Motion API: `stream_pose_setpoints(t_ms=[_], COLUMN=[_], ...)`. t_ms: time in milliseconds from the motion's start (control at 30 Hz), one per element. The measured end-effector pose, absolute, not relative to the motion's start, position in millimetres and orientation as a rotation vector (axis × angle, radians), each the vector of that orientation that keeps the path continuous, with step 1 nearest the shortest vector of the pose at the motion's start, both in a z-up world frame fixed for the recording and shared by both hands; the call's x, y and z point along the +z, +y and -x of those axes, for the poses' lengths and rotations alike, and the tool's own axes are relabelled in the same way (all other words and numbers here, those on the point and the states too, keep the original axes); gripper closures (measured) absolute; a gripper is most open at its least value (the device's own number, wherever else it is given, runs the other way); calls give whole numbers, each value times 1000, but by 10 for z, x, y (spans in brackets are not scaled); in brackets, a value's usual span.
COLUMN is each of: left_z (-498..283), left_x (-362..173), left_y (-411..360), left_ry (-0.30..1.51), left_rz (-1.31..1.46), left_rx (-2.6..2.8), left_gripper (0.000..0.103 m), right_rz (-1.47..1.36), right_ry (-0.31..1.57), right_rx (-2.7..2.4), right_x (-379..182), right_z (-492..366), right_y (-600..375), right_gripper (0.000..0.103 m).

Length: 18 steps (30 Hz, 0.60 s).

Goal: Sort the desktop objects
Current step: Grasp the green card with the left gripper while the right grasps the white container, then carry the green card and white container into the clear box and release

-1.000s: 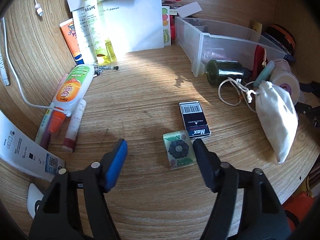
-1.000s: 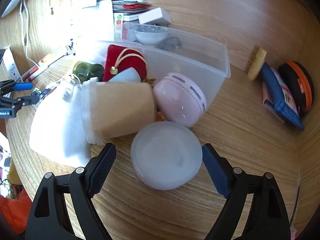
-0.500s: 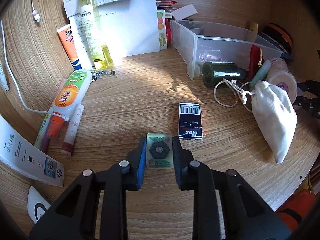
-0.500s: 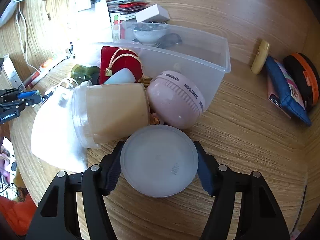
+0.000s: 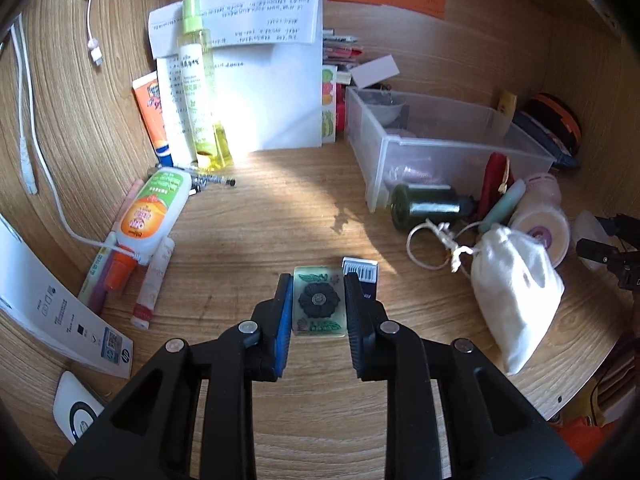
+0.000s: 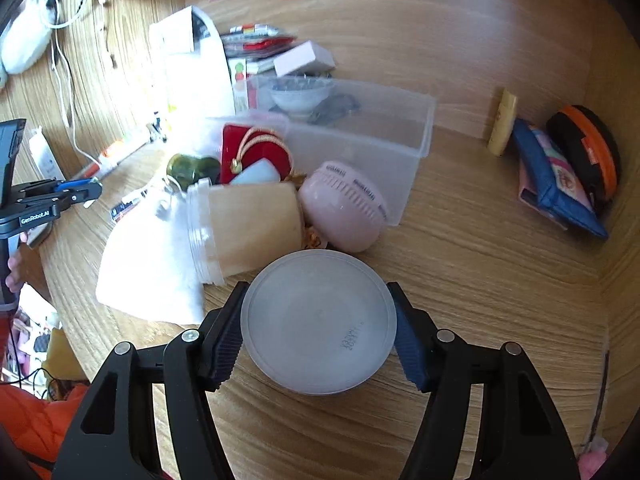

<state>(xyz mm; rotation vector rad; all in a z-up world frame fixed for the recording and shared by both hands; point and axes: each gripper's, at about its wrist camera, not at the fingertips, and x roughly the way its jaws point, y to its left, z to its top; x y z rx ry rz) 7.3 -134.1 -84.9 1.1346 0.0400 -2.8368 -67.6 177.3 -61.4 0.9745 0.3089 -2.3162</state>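
In the left wrist view my left gripper (image 5: pixel 318 300) is shut on a small translucent green tile with a dark flower (image 5: pixel 319 300), held just above the wooden desk (image 5: pixel 280 208). A black staple box (image 5: pixel 362 274) lies right behind it. In the right wrist view my right gripper (image 6: pixel 318 324) is shut on a round frosted plastic lid (image 6: pixel 318 322), both pads pressing its rim. Behind the lid lie an open jar on its side (image 6: pixel 248 228), a pink round device (image 6: pixel 344 208) and a clear plastic bin (image 6: pixel 360 128).
A white drawstring pouch (image 5: pixel 516 288), a dark green bottle (image 5: pixel 428 204) and a red pouch (image 5: pixel 494 176) crowd the bin's front. Lotion tubes (image 5: pixel 152 208), papers (image 5: pixel 256 92) and a cable (image 5: pixel 48 176) sit on the left. A blue wallet (image 6: pixel 556 180) and an orange-black disc (image 6: pixel 588 152) lean at the right.
Both grippers closed from wide open: the left onto the green tile, the right onto the frosted lid. Since then both have lifted slightly with their objects.
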Motion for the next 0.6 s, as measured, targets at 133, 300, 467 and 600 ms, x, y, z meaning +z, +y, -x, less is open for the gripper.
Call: stream_pose_setpoints(t_ms=[133,300,467,600], left_z=[-49,29,156,280], left_x=[-737,-574,-379,-266], left_y=[-1255,-1150,-1072,-1026], left_ry=[19,10,5,-18], left_rz=[-1092,-1028,-948,-908], left_rx=[-2866,-2916,-2971,-3000], left_gripper=[79,79,79,79], right_rz=[-921,-867,-837,-792], right_ry=[270,241,194,186], right_rx=[-2348,-2386,-2406,-2434], right_x=[-443,-265,-83,77], right_z=[691,758,976,1082], right_y=[1848,1941,1967,1980], right_gripper=[41,41,41,41])
